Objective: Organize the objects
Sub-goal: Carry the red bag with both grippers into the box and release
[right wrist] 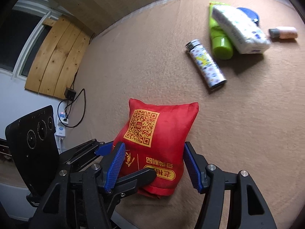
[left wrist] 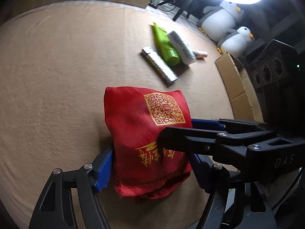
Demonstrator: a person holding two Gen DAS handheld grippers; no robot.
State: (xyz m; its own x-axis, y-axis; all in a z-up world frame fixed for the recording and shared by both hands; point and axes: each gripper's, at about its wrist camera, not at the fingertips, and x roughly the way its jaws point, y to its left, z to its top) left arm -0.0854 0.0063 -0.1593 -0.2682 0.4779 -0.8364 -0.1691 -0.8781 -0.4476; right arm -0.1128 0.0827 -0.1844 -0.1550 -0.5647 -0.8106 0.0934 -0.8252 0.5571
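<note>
A red cloth bag (left wrist: 137, 118) (right wrist: 167, 126) with a gold QR code stands on the tan carpet. My left gripper (left wrist: 152, 152) straddles its lower part, and both blue pads (left wrist: 104, 169) touch its sides. My right gripper (right wrist: 154, 147) holds the same bag crosswise, with its pads (right wrist: 114, 168) pressed on the cloth. In the left wrist view the right gripper (left wrist: 176, 129) reaches in from the right, one black finger across the bag's face. In the right wrist view the left gripper (right wrist: 131, 158) comes in from the left.
Further off lie a patterned can (left wrist: 159, 65) (right wrist: 205, 63), a green tube (left wrist: 164, 42) (right wrist: 219, 36), a white tube (left wrist: 181, 45) (right wrist: 242, 30) and a small pink bottle (left wrist: 201, 54) (right wrist: 284, 32). An open cardboard box (left wrist: 238, 84) stands right; plush penguins (left wrist: 221, 17) sit behind it.
</note>
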